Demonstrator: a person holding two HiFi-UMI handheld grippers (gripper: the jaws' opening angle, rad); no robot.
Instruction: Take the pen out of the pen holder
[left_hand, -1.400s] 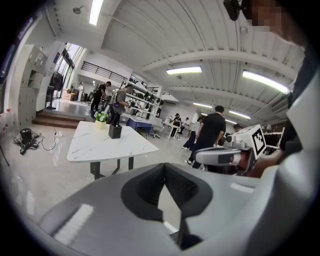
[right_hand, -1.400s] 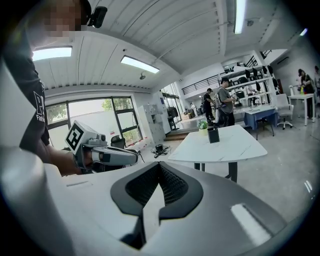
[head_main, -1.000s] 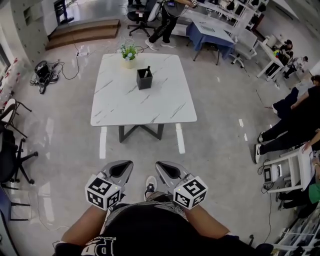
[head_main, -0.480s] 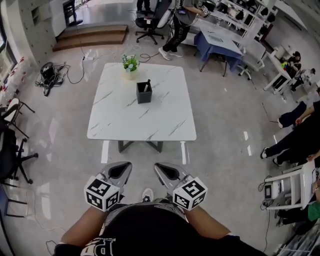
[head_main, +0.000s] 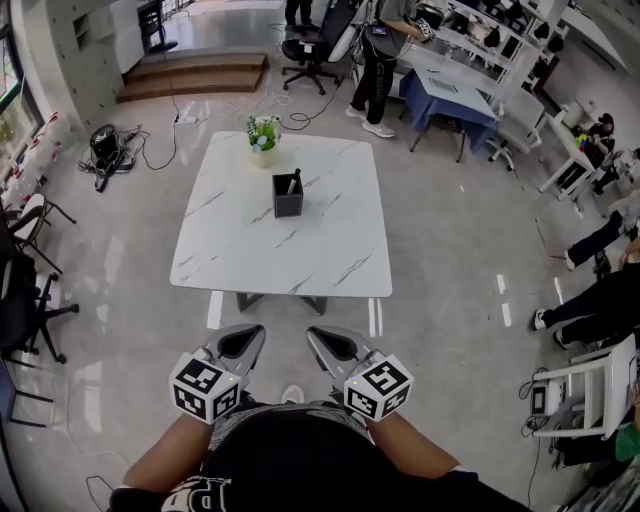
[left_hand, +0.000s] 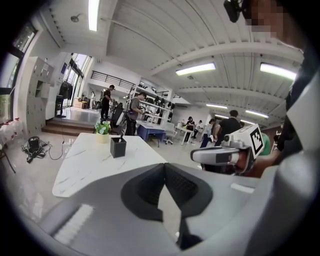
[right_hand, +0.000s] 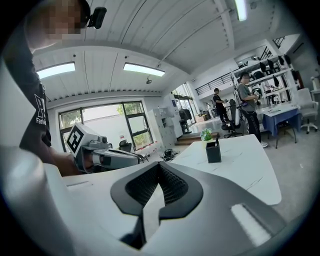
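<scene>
Pen holder (head_main: 288, 195) top: head view only

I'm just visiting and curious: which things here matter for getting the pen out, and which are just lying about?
For the job: black square pen holder; dark pen in it; left claw and right claw, both shut.

Just lying about: small green potted plant; black office chair; tangle of floor cables.

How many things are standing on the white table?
2. The black pen holder stands near the middle of the table, a pen inside it; the potted plant stands at the far edge. Tinier things might go unseen.
</scene>
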